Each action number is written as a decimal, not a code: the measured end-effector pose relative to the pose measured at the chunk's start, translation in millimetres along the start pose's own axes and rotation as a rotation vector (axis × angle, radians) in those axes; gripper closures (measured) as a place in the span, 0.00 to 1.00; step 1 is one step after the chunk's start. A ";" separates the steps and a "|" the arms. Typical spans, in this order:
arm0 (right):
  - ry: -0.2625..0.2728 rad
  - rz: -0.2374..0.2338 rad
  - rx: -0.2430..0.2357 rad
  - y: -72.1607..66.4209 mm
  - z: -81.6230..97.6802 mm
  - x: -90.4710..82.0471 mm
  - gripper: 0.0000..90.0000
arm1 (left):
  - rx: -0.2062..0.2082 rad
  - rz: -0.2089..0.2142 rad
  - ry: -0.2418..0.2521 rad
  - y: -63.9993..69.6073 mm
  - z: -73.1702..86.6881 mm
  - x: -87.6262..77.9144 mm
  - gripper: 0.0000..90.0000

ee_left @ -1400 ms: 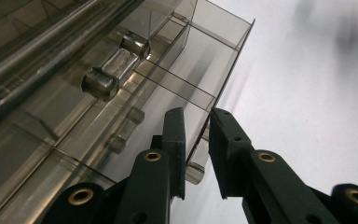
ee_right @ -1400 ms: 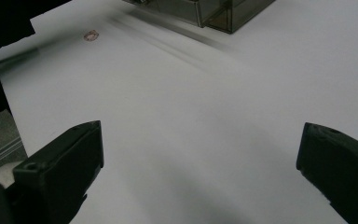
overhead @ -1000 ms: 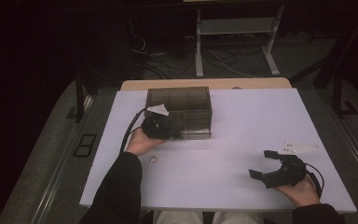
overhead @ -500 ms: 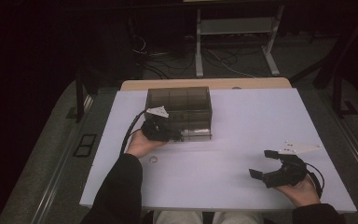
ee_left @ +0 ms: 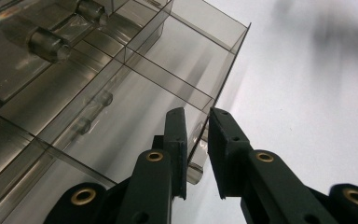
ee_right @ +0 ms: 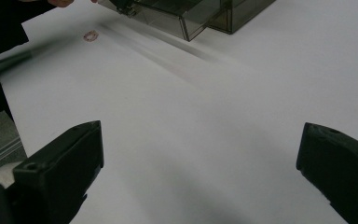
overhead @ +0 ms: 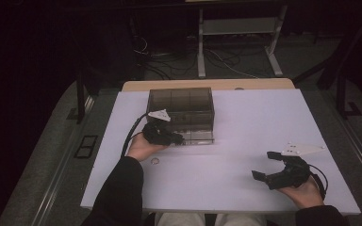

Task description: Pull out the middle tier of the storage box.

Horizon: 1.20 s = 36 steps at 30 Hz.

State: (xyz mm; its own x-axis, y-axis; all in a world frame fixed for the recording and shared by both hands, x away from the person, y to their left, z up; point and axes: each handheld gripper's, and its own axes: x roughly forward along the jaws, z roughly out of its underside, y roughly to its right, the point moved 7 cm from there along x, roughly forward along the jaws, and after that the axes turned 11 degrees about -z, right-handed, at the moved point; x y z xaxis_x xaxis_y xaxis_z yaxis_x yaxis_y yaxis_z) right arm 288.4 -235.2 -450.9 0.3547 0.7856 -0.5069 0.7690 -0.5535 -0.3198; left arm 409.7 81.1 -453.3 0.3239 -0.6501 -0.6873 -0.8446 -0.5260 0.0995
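Note:
A smoky clear plastic drawer box (overhead: 181, 106) stands at the back middle of the white table (overhead: 245, 127). One of its drawers (overhead: 198, 136) sticks out toward me. My left gripper (overhead: 179, 140) is at that drawer's front. In the left gripper view the jaws (ee_left: 198, 114) stand nearly together, one on each side of the drawer's thin front wall (ee_left: 200, 135), gripping it. The drawer (ee_left: 121, 116) looks empty. My right gripper (overhead: 262, 165) rests at the front right, wide open, with bare table between its jaws (ee_right: 200, 137).
A small ring (overhead: 155, 162) lies on the table just in front of my left hand, and the ring (ee_right: 91, 35) also shows in the right gripper view. A wooden edge (overhead: 207, 84) runs behind the table. Stands and cables sit on the floor beyond.

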 end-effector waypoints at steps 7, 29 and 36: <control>-0.003 0.002 0.002 -1.2 0.0 1.0 0.00 | 0.002 0.000 -0.004 2.1 1.2 -0.6 0.85; -0.005 0.005 -0.004 -0.7 0.2 1.4 0.00 | 0.007 -0.002 -0.019 6.7 5.4 -2.3 0.85; -0.002 0.008 -0.004 -0.6 -0.1 1.3 0.00 | -0.019 -0.005 -0.007 3.5 6.0 -8.2 0.77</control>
State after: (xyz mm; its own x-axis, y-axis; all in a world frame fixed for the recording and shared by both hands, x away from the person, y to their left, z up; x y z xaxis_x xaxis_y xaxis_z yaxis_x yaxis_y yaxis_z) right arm 288.4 -233.8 -451.3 0.3595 0.7809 -0.5109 0.7686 -0.5582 -0.3125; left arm 401.6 87.9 -451.6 0.3247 -0.6439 -0.6928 -0.8349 -0.5394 0.1101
